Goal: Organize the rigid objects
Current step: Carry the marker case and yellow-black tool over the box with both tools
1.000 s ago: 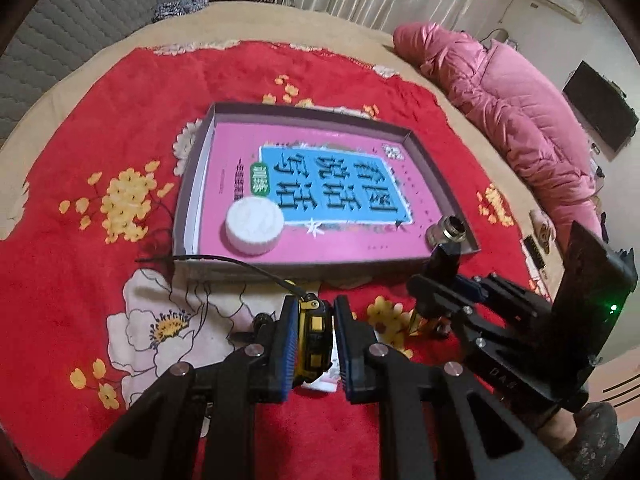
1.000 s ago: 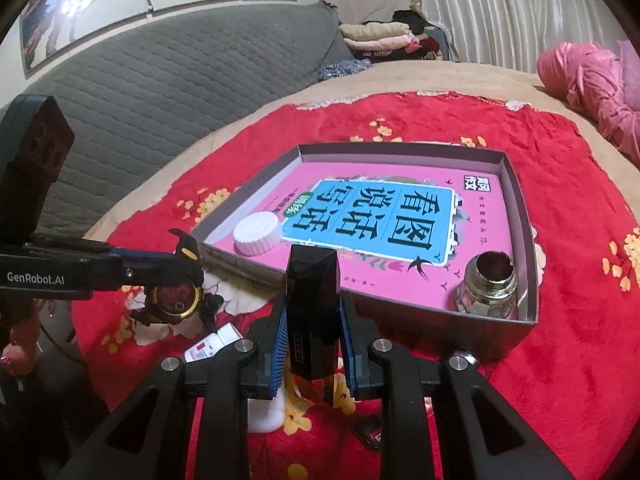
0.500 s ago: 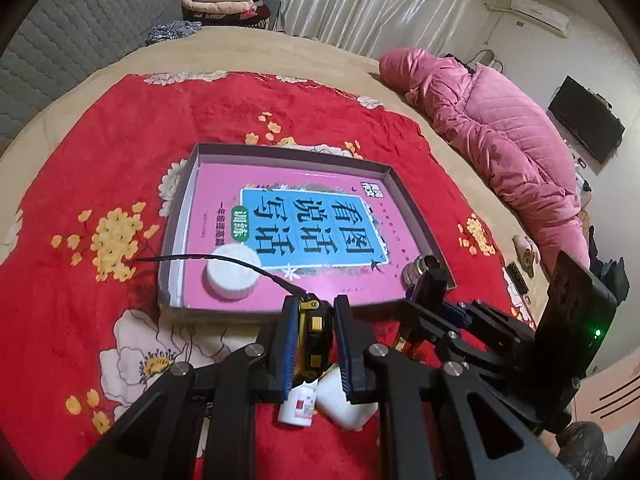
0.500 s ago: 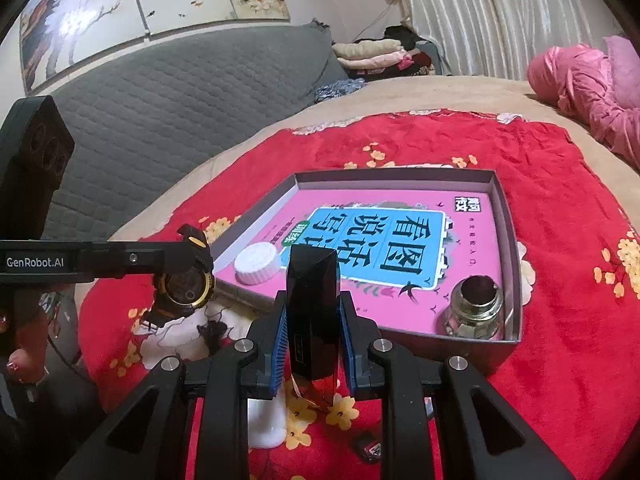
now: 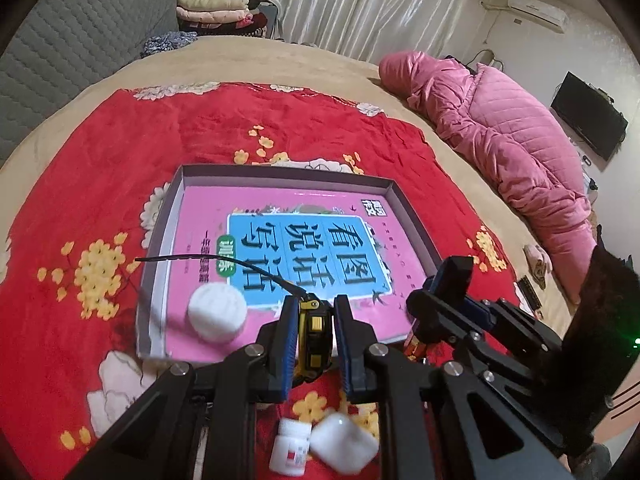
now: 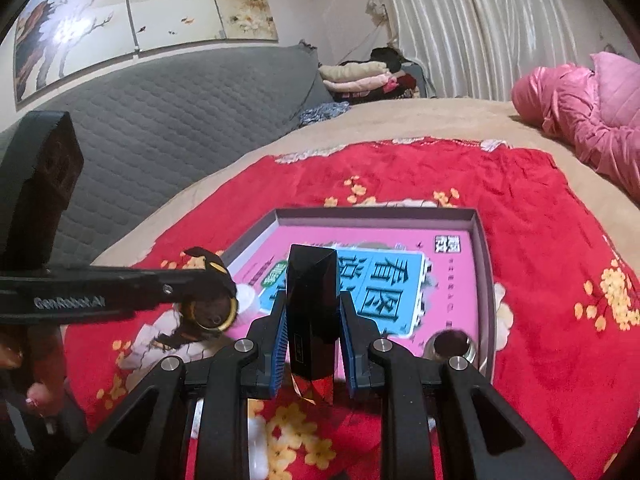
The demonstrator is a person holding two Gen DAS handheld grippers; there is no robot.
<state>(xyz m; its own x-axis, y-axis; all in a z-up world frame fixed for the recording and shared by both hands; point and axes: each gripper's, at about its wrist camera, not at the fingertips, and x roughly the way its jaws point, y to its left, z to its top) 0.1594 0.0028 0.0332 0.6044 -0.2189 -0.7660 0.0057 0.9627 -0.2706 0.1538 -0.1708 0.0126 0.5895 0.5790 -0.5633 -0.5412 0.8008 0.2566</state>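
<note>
Left wrist view: the left gripper (image 5: 315, 322) is clamped on a black-and-yellow wristwatch (image 5: 313, 330), the right gripper (image 6: 313, 344) on a black faceted case (image 6: 312, 308), both poised at the shallow box's (image 5: 154, 276) near rim, presumably for dropping beside the white cap (image 5: 217, 313) and glass jar (image 6: 451, 345).

Both black plastic two-finger grippers, left (image 5: 315, 330) and right (image 6: 312, 322), are showing blue ribbed pads, silver screws, and white "GenRobot.AI" lettering on one arm.
</note>
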